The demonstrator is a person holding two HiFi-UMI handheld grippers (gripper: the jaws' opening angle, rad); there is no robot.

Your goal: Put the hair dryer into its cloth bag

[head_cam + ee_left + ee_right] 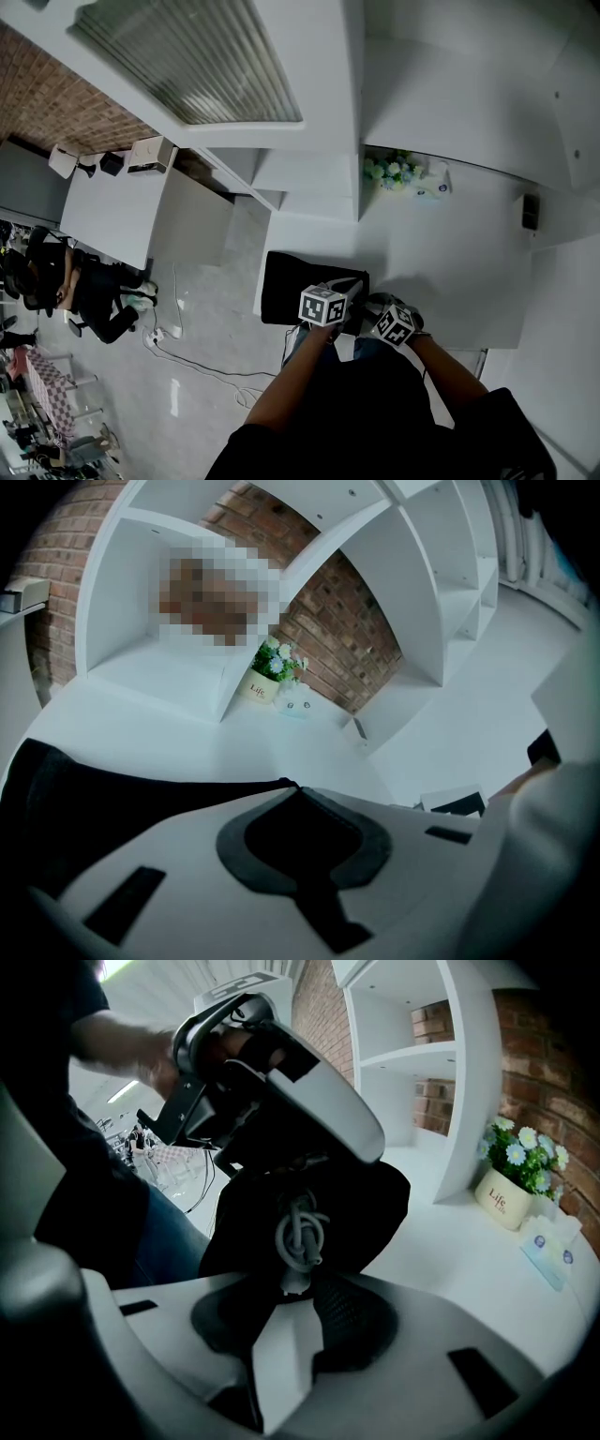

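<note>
The black cloth bag (314, 281) lies at the white table's (450, 272) front edge. My left gripper (323, 305) is shut on the bag's rim; in the left gripper view the black cloth (94, 794) runs up to the closed jaw tips (298, 789). The white hair dryer's handle (281, 1354) lies between the jaws of my right gripper (291, 1288), which grip it. Its coiled grey cord (300, 1232) points into the bag's dark mouth (375, 1204). The dryer's head is hidden inside the cloth. In the head view both grippers sit close together, the right one (384, 319) just right of the bag.
A small pot of flowers (389, 169) and a tissue pack (433, 183) stand at the table's back beside a white shelf divider (356, 112). Left of the table the floor drops away, with cables (187, 361) and a seated person (84, 291).
</note>
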